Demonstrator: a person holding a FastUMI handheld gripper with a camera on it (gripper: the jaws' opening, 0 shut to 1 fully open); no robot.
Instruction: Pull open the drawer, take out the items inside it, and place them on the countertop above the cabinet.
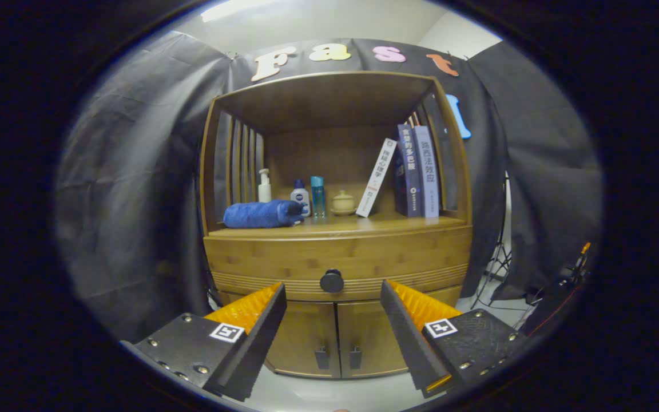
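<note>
Gripper (pixel 332 332) wide open, nothing btwn the fingers, holding nothing. Fingers (pixel 258 335) point straight at the wooden cabinet (pixel 338 257), which stands well ahead, not touching.

Drawer (pixel 338 260) shut, front flush w/ cabinet body. Its dark round knob (pixel 332 281) sits centred in the gap btwn the two fingertips, beyond them, roughly at tip height. Drawer contents hidden; can't tell what's inside.

Below drawer: two cabinet doors (pixel 338 340), closed, each w/ a small dark handle near the middle seam, seen btwn the fingers.

Above drawer: the tabletop (pixel 364 224) of the cabinet, under an open shelf hutch w/ slatted sides. On it, left to right:
- rolled blue towel (pixel 261 214), lying on its side near front left
- white pump bottle (pixel 264 186) behind towel
- small white bottle w/ dark cap (pixel 301 196), just beside towel's right end
- slim teal bottle (pixel 318 196), upright
- small pale lidded jar (pixel 343 202) on a saucer, toward the back
- white book (pixel 376 177) tilted, leaning right toward the upright ones
- two dark/blue-grey books (pixel 418 171) upright against right side

Black cloth wall behind & on both sides. Tripod legs (pixel 495 269) on the floor to the right of cabinet. Pale floor below the doors.
</note>
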